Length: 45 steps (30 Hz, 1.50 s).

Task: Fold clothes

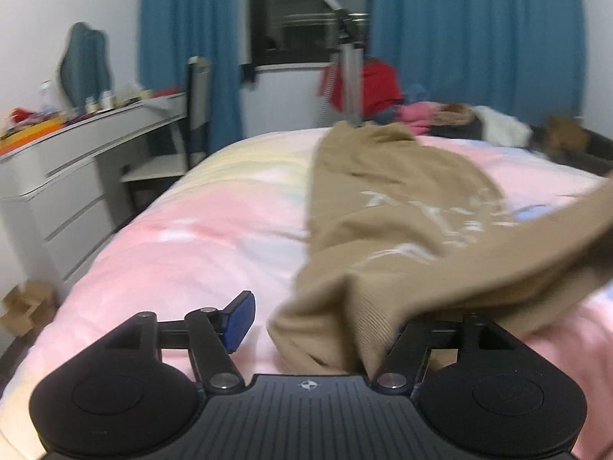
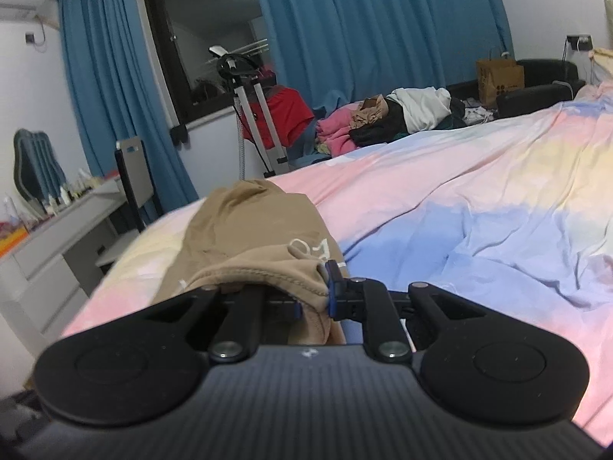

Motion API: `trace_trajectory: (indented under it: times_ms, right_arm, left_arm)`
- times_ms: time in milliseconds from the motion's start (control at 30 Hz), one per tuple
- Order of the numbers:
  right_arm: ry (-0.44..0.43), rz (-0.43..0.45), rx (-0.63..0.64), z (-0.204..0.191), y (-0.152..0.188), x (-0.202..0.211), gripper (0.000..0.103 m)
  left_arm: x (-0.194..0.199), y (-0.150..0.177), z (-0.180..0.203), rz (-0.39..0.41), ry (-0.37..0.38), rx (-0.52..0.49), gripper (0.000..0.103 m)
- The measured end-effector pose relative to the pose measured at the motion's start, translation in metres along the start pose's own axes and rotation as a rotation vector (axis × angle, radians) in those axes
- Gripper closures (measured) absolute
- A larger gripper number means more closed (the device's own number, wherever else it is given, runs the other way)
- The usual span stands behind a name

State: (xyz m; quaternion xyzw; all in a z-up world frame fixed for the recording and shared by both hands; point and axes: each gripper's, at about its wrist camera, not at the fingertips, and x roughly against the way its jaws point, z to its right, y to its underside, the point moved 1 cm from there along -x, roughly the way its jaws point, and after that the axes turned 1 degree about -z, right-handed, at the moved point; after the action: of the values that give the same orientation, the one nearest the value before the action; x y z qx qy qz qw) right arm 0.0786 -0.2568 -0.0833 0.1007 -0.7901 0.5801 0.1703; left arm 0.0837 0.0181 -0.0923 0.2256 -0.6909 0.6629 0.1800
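Sweater point(image 1: 383, 230) (tan) on bed point(image 1: 172, 249); right gripper point(image 2: 314, 299) fingers clamp its hem; left gripper point(image 1: 325, 329) fingers apart.

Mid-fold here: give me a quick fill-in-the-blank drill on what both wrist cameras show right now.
1. The tan knit garment lies on a pastel ____ bedspread.
2. The right gripper is shut on the garment's ____.
3. The curtains behind the bed are ____.
4. The left gripper shows one ____ finger pad; fabric hides the other.

Missing words: pink; edge; blue; blue
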Motion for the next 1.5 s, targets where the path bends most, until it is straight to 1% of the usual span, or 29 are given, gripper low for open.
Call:
trace_trajectory:
  times_ms: [67, 133, 167, 267, 367, 400, 433, 500, 533, 633, 733, 900, 1033, 1133, 1233, 1333, 1367, 1433, 1500]
  right_arm:
    - [0.030, 0.021, 0.020, -0.002, -0.003, 0.003, 0.084]
    - [0.059, 0.041, 0.040, -0.004, -0.006, 0.005, 0.079]
    - [0.074, 0.051, 0.050, -0.005, -0.007, 0.006, 0.080]
    - [0.118, 0.082, 0.080, -0.008, -0.012, 0.010, 0.077]
    - [0.163, 0.113, 0.110, -0.011, -0.016, 0.014, 0.072]
    - [0.178, 0.123, 0.120, -0.012, -0.018, 0.015, 0.066]
    - [0.193, 0.134, 0.129, -0.013, -0.019, 0.017, 0.062]
    - [0.222, 0.154, 0.149, -0.015, -0.022, 0.019, 0.062]
    - [0.221, 0.193, 0.158, -0.019, -0.032, 0.027, 0.062]
    - [0.180, 0.328, 0.173, -0.036, -0.077, 0.058, 0.062]
    - [0.114, 0.406, 0.163, -0.051, -0.133, 0.094, 0.060]
    - [0.023, 0.525, 0.142, -0.067, -0.221, 0.161, 0.059]
    - [-0.048, 0.604, 0.104, -0.072, -0.281, 0.224, 0.058]
    - [-0.094, 0.639, 0.080, -0.072, -0.320, 0.269, 0.058]
    - [-0.123, 0.651, 0.079, -0.073, -0.352, 0.297, 0.057]
    - [-0.113, 0.651, 0.119, -0.079, -0.370, 0.306, 0.057]
    - [-0.105, 0.646, 0.134, -0.080, -0.372, 0.304, 0.057]
    - [-0.095, 0.626, 0.155, -0.082, -0.374, 0.293, 0.057]
    - [-0.084, 0.597, 0.163, -0.081, -0.373, 0.268, 0.057]
  left_arm:
    - [-0.001, -0.002, -0.008, 0.007, -0.031, 0.042, 0.037]
    - [0.001, -0.007, -0.017, 0.024, -0.061, 0.097, 0.037]
    - [0.005, -0.010, -0.020, 0.037, -0.068, 0.119, 0.037]
    - [0.019, -0.017, -0.025, 0.105, -0.068, 0.156, 0.037]
    - [0.046, -0.029, -0.023, 0.222, -0.050, 0.175, 0.037]
    - [0.056, -0.033, -0.023, 0.261, -0.044, 0.182, 0.037]
    - [0.065, -0.037, -0.023, 0.301, -0.037, 0.188, 0.037]
    - [0.085, -0.054, -0.026, 0.371, -0.022, 0.229, 0.037]
    - [0.095, -0.064, -0.028, 0.402, -0.013, 0.255, 0.037]
    - [0.132, -0.101, -0.036, 0.507, 0.003, 0.312, 0.037]
    - [0.173, -0.146, -0.045, 0.602, 0.009, 0.339, 0.037]
    - [0.265, -0.224, -0.052, 0.783, 0.028, 0.283, 0.037]
    - [0.336, -0.271, -0.047, 0.870, 0.036, 0.233, 0.037]
    - [0.390, -0.305, -0.041, 0.937, 0.031, 0.192, 0.036]
    - [0.424, -0.335, -0.037, 0.950, 0.047, 0.188, 0.035]
    - [0.429, -0.358, -0.031, 0.906, 0.052, 0.186, 0.035]
    - [0.426, -0.362, -0.032, 0.891, 0.052, 0.183, 0.035]
    - [0.406, -0.368, -0.029, 0.849, 0.050, 0.175, 0.035]
    - [0.377, -0.372, -0.032, 0.808, 0.046, 0.162, 0.035]
